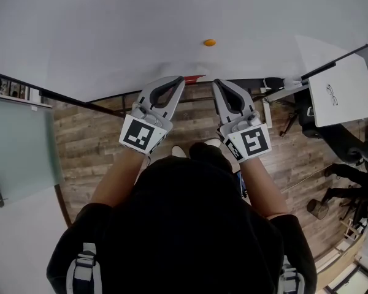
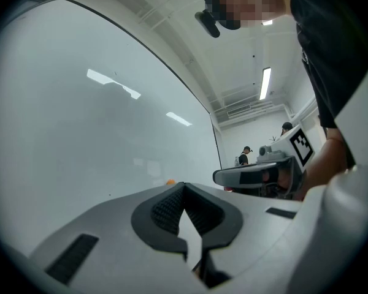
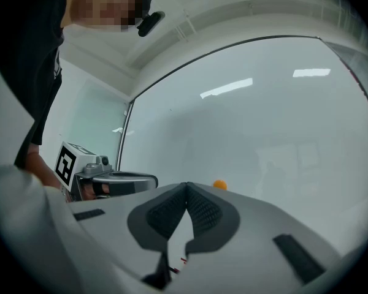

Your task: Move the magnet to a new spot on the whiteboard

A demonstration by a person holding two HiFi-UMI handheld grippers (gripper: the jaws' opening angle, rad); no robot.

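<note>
A small orange magnet (image 1: 209, 42) sticks to the whiteboard (image 1: 110, 35), a short way beyond both grippers. My left gripper (image 1: 182, 78) and right gripper (image 1: 215, 82) are held side by side and level, pointing at the board's lower edge. Both are shut with nothing between the jaws. In the left gripper view the magnet (image 2: 170, 181) peeks just over the shut left gripper (image 2: 184, 185). In the right gripper view the magnet (image 3: 219, 184) shows just right of the shut right gripper (image 3: 186, 184). Neither gripper touches the magnet.
A red marker (image 1: 195, 77) lies on the tray under the board. A frosted glass door (image 1: 18, 146) stands at the left, a white panel (image 1: 340, 90) and chairs at the right. Two people (image 2: 245, 155) stand far off.
</note>
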